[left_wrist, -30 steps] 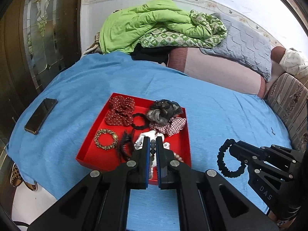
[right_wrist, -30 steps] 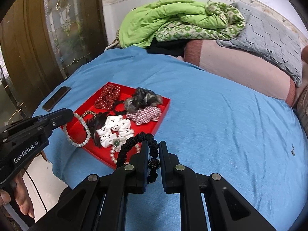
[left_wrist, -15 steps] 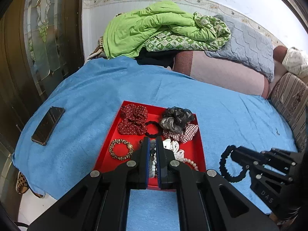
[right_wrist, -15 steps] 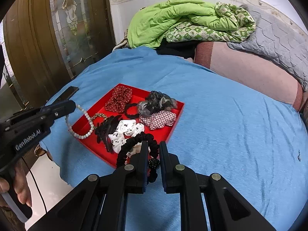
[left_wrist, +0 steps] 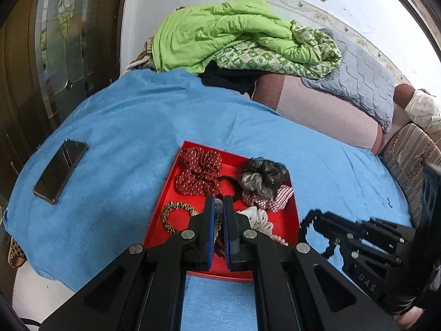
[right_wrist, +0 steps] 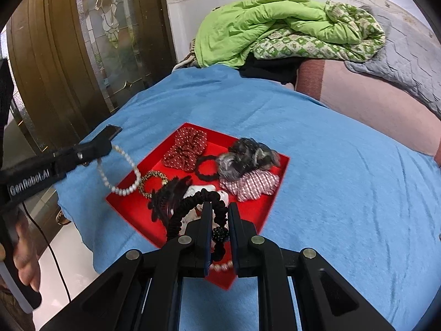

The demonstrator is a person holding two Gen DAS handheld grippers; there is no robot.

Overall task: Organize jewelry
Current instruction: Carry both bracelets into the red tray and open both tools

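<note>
Left claw (left_wrist: 219, 215) clamped on pearl bracelet (right_wrist: 121, 173), right claw (right_wrist: 220, 220) clamped on black scrunchie (right_wrist: 193, 207), both above red tray (right_wrist: 256, 209), lower centre of frame.

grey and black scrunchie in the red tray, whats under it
The grey and black fabric scrunchie lies on a red-and-white checked scrunchie in the red rectangular tray. How far the checked one extends beneath is hidden.

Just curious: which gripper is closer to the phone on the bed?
Left. The left gripper with the pearl bracelet hangs near the phone; the right gripper, holding a black hair tie, is beyond the tray.
</note>
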